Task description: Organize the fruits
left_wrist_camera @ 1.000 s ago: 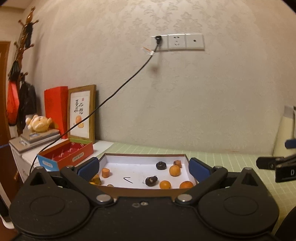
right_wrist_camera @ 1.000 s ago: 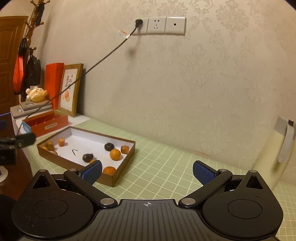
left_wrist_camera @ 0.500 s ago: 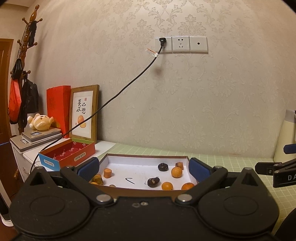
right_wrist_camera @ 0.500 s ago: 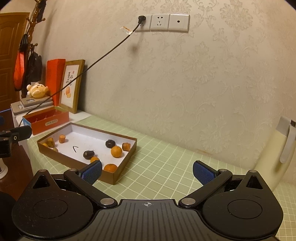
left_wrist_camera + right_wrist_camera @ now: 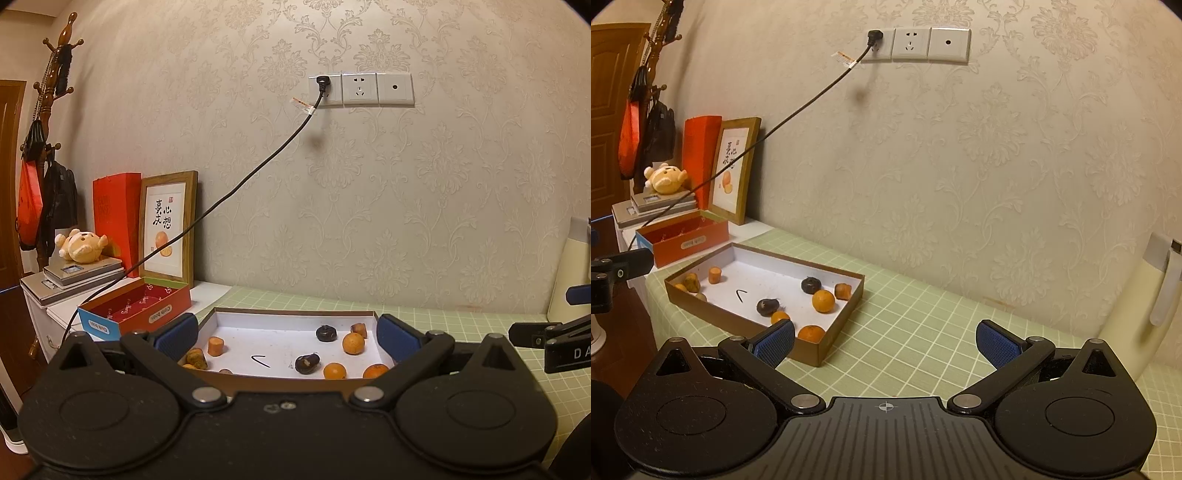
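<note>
Green-grid desk (image 5: 916, 343) against patterned wall; shallow box (image 5: 827, 345) holds fruits: oranges (image 5: 823, 301), dark ones (image 5: 811, 284) at box's right end, carrot-coloured bits (image 5: 716, 275) at left; left gripper (image 5: 286, 334) and right gripper (image 5: 884, 341) both wide open, empty, short of box; sorting stage unclear; any pick needs fingers straddling one fruit.

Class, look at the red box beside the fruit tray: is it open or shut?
Open. The red box has no lid on it, and its patterned red inside shows from above in both views.

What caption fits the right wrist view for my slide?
Open right gripper hovering over the green checked table, beside a shallow box of oranges.
</note>
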